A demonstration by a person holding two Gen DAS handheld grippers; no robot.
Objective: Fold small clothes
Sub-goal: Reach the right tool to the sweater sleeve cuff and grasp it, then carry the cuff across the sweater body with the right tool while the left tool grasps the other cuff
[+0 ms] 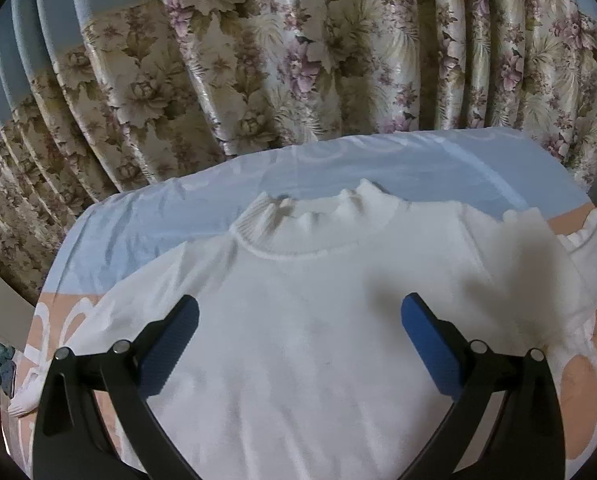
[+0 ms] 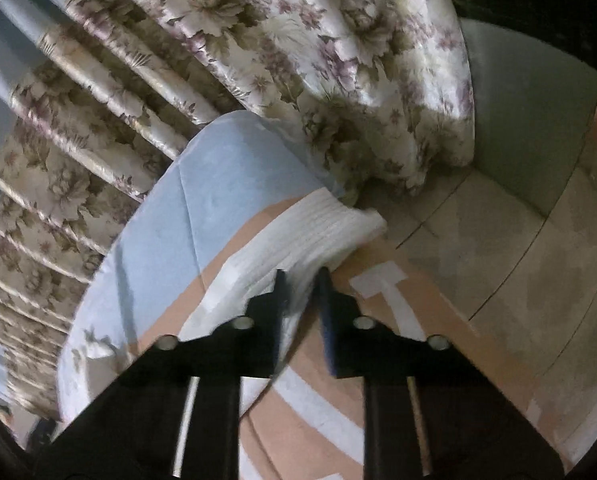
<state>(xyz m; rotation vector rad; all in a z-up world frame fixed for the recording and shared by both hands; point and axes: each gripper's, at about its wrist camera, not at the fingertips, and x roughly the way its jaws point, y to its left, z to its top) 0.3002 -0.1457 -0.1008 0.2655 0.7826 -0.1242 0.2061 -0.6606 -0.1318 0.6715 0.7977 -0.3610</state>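
A small white knit sweater lies flat on the bed, its ribbed collar away from me. My left gripper is open, hovering over the sweater's chest with its blue pads wide apart and nothing between them. The sweater's right sleeve is lifted and folded up at the right. In the right wrist view my right gripper is shut on that ribbed white sleeve, whose cuff sticks out past the fingertips above the bed.
The bed cover is pale blue and peach with white shapes. A flowered curtain hangs right behind the bed. To the right the bed's edge drops to a tiled floor and a pale wall.
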